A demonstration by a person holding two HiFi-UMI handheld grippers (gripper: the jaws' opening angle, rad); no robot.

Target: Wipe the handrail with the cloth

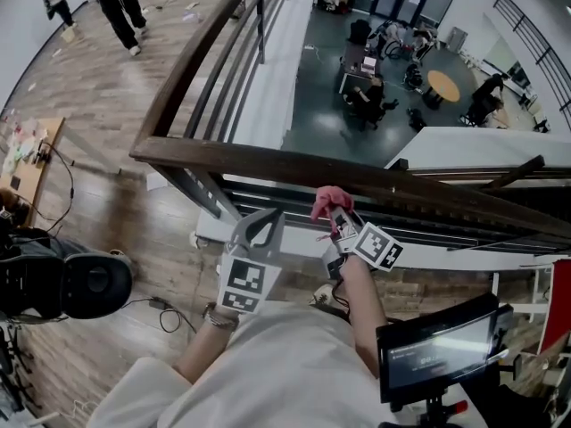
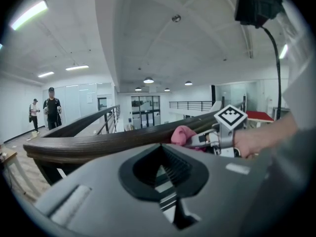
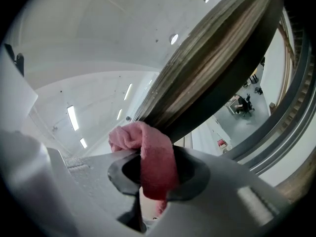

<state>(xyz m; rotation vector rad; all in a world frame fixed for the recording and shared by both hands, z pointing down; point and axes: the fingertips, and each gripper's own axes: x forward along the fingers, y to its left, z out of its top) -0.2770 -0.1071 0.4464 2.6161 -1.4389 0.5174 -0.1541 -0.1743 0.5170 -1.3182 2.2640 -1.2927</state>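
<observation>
Here the dark wooden handrail [image 1: 232, 160] is the biggest thing in front of the person. Its long axis runs crosswise, from a corner at the person's left off to the right, above the floor below. Any wiping stroke would probably have to slide sideways along that line. The right gripper [image 1: 337, 217] is the one at the handrail. It comes up from beneath on a raised forearm and tips steeply upward, so its own view looks along the handrail's near and lower face to the ceiling. Its jaws are clamped on the pink cloth [image 3: 155, 167], whose bunched top presses against the handrail's near edge, a little right of its middle. The left gripper [image 1: 261, 226] waits just under the handrail and to the left of the cloth, not touching either. Its jaws are closed together on nothing, and its view looks over the handrail toward the cloth.
</observation>
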